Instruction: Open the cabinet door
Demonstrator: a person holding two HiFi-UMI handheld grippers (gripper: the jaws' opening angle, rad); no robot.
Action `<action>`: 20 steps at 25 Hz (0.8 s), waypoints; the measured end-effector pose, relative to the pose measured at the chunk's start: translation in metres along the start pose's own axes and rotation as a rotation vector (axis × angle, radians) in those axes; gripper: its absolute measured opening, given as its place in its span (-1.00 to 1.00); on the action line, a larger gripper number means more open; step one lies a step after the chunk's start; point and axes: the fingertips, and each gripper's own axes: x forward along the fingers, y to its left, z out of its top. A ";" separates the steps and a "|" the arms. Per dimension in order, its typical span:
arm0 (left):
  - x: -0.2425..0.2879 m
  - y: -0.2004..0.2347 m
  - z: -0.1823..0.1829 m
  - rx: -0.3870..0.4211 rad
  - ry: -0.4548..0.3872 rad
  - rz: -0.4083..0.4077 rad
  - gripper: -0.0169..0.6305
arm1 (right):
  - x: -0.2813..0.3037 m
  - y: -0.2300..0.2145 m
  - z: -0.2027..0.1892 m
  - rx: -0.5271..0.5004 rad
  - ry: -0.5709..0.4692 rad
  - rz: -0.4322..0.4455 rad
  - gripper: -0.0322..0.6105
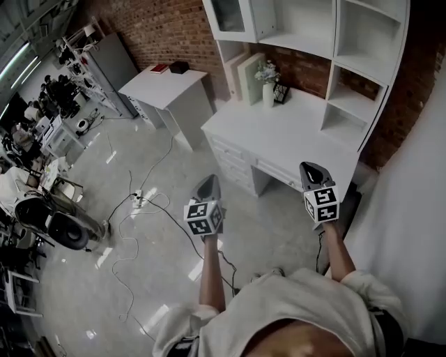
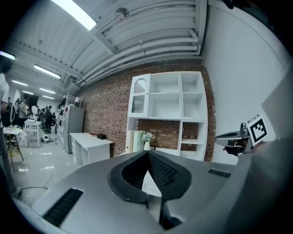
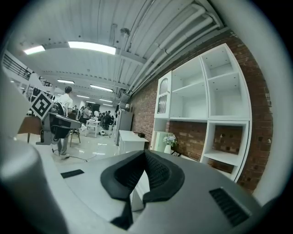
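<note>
Head view: the person holds both grippers out level over the floor, short of a white desk [image 1: 293,132] that carries a shelf unit [image 1: 362,42] against a brick wall [image 1: 164,28]. The left gripper [image 1: 210,181] and right gripper [image 1: 311,169] both point toward the desk, well apart from each other and touching nothing. The cabinet door [image 1: 230,17], white with a glass pane, sits at the upper left of the shelf unit, well ahead of both sets of jaws and closer to the left gripper's line. A vase [image 1: 268,94] of flowers stands on the desk below it. Cables [image 1: 150,206] lie on the floor left of the left jaws.

Left gripper view: the jaws are closed tip to tip with nothing between them. The cabinet door [image 2: 139,97] appears above the tips and slightly left, far ahead and closed. The right gripper [image 2: 222,136] shows off to the right of the jaws.

Right gripper view: the jaws are closed together and empty. The cabinet door [image 3: 163,98] stands above and just right of the tips, at a distance. The left gripper [image 3: 73,121] shows to the left.
</note>
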 end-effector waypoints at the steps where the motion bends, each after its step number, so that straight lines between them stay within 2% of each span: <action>1: 0.002 -0.003 0.001 0.001 -0.004 0.000 -0.87 | 0.001 -0.002 -0.001 -0.004 0.001 0.000 -0.86; 11: 0.037 -0.035 -0.002 0.003 0.010 -0.004 -0.87 | 0.014 -0.033 -0.010 -0.024 0.010 0.027 -0.86; 20: 0.070 -0.033 -0.009 0.001 0.028 0.006 -0.87 | 0.047 -0.048 -0.013 -0.022 0.003 0.046 -0.86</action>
